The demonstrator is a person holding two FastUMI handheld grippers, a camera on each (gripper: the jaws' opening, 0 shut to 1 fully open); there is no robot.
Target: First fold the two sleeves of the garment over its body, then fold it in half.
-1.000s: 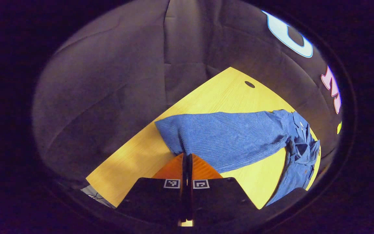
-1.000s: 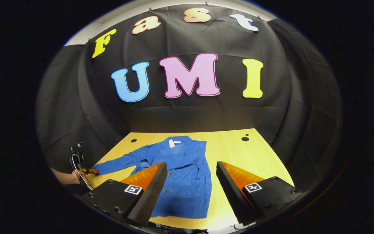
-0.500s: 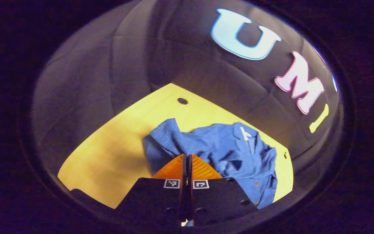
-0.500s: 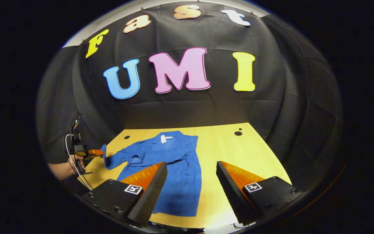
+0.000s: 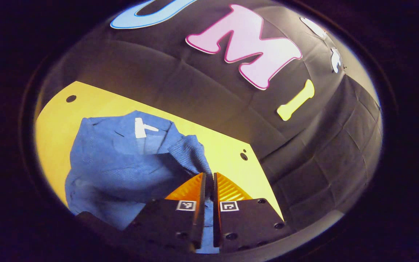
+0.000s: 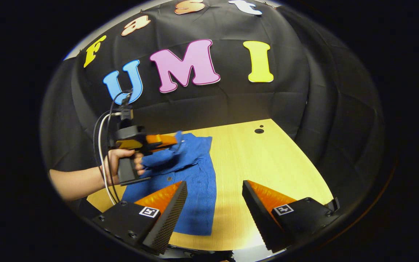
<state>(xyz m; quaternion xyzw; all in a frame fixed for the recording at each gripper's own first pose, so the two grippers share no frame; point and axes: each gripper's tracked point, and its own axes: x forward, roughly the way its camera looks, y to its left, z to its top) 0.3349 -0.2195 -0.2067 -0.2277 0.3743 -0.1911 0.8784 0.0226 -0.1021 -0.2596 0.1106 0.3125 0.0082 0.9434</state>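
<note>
A blue button-up garment (image 6: 195, 182) lies on the yellow table (image 6: 260, 171), collar at the far side. My left gripper (image 5: 208, 175) is shut on the cuff of one sleeve (image 5: 189, 151) and holds it lifted above the garment's body (image 5: 115, 160). In the right gripper view that left gripper (image 6: 175, 140), held by a hand (image 6: 116, 162), hovers over the garment's upper part with the sleeve (image 6: 162, 156) draped beneath it. My right gripper (image 6: 215, 185) is open near the table's front edge, above the garment's lower right part, with nothing between its fingers.
The table's right half is bare wood, with a small round hole (image 6: 259, 130) near its far right corner and another hole (image 5: 71, 98) at the far left. Cables (image 6: 102, 145) trail from the left gripper. The black cloth wall closes off the back and sides.
My left gripper has lifted the sleeve cuff off the table's left side and carried it up and across over the garment's body. My right gripper stayed open, shifting slightly to the right.
</note>
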